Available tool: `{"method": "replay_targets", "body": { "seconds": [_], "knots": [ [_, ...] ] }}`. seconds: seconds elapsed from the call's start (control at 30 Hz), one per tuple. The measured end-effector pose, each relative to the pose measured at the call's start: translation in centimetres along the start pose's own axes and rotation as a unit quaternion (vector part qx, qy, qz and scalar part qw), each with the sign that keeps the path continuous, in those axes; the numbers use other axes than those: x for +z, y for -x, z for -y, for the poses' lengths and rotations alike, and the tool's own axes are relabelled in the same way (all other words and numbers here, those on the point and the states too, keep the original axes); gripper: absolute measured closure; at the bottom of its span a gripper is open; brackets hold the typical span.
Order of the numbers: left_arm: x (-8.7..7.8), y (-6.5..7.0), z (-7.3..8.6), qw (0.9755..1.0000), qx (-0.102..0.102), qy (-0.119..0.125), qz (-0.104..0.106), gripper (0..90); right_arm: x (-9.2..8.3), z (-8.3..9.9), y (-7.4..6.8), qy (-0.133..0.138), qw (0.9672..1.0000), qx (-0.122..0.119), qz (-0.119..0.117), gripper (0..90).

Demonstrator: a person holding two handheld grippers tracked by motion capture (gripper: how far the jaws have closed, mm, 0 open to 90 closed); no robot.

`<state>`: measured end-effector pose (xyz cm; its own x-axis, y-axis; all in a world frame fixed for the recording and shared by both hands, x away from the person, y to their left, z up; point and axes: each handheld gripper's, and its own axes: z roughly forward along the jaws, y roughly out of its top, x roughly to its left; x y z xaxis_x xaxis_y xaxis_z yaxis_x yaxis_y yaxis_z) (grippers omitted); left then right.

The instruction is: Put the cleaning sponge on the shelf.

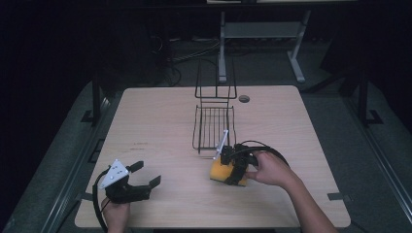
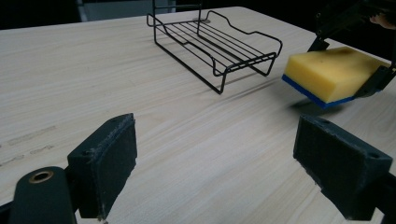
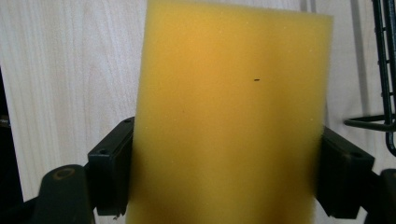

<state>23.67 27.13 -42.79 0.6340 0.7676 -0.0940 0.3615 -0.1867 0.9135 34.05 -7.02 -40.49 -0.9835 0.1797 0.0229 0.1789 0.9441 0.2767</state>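
A yellow sponge (image 3: 229, 116) sits clamped between the right claw's (image 3: 224, 172) two black jaws above the pale wooden bench (image 3: 70, 70); a black wire rack (image 3: 385, 84) edges in beside it.

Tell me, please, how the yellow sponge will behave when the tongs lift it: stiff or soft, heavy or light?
Probably soft: the sponge is porous foam, gripped at both sides by the right tongs. Likely light for its size, since it hangs level above its shadow in the left gripper view. It seems unlikely to slip, as its rough foam meets padded jaws.
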Motion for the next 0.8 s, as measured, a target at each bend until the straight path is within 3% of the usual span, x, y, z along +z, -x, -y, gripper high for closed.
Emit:
{"method": "replay_targets", "body": {
  "seconds": [0.8],
  "knots": [
    [0.0,-0.1,0.0,1.0000,-0.003,0.001,-0.003,12.8,-0.2,-2.1,1.7,-0.008,0.9999,-0.014,-0.004,20.6]
  ]
}}
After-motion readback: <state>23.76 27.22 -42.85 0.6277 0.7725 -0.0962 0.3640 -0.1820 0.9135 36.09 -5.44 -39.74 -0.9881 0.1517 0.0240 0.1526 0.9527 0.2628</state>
